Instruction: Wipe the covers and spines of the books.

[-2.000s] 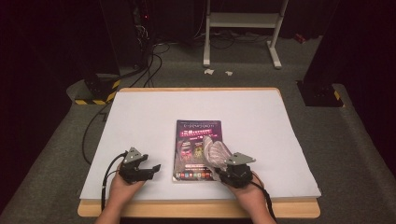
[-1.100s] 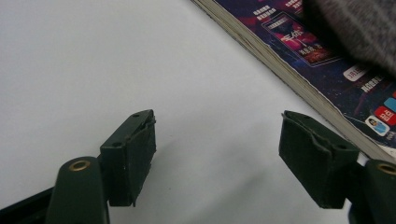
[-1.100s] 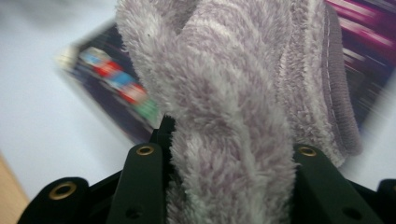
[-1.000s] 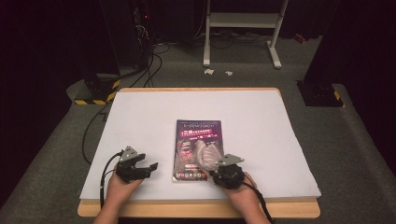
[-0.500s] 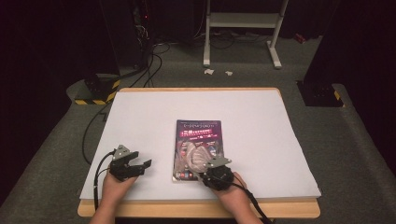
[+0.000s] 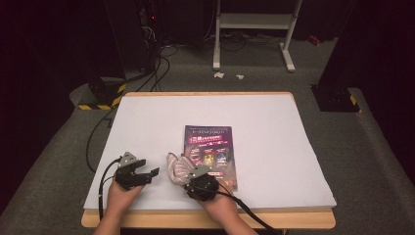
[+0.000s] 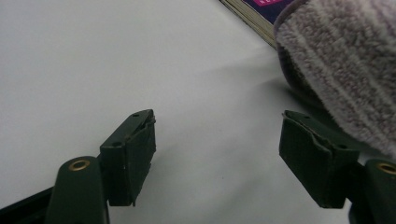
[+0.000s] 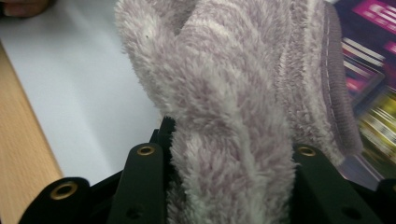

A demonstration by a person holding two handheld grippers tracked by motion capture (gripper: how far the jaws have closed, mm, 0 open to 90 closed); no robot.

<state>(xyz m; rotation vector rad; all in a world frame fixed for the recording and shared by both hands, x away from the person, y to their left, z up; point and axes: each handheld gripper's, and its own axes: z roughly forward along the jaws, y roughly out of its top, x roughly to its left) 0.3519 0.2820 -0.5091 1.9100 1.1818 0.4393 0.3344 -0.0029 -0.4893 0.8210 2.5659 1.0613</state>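
High view: our right gripper (image 6: 188, 177) clamped cloth (image 6: 177, 166), cloth overhanging left edge of book (image 6: 210, 154) onto sheet (image 6: 274, 147). Left gripper (image 6: 142, 174) sat just beside, jaws apart, empty.

Left gripper view: cloth (image 7: 341, 60) hung near right jaw, not touching.

Right gripper view: cloth (image 8: 224, 93) bunched between jaws.

Step, we judged: dragging cloth off book; next needs handover or spreading.

Since two seconds ago, cloth moved leftward.

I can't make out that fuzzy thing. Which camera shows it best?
The right gripper view: the fluffy striped cloth shows close up, pinched in the right gripper. The left gripper view catches one corner; the high view shows it small.
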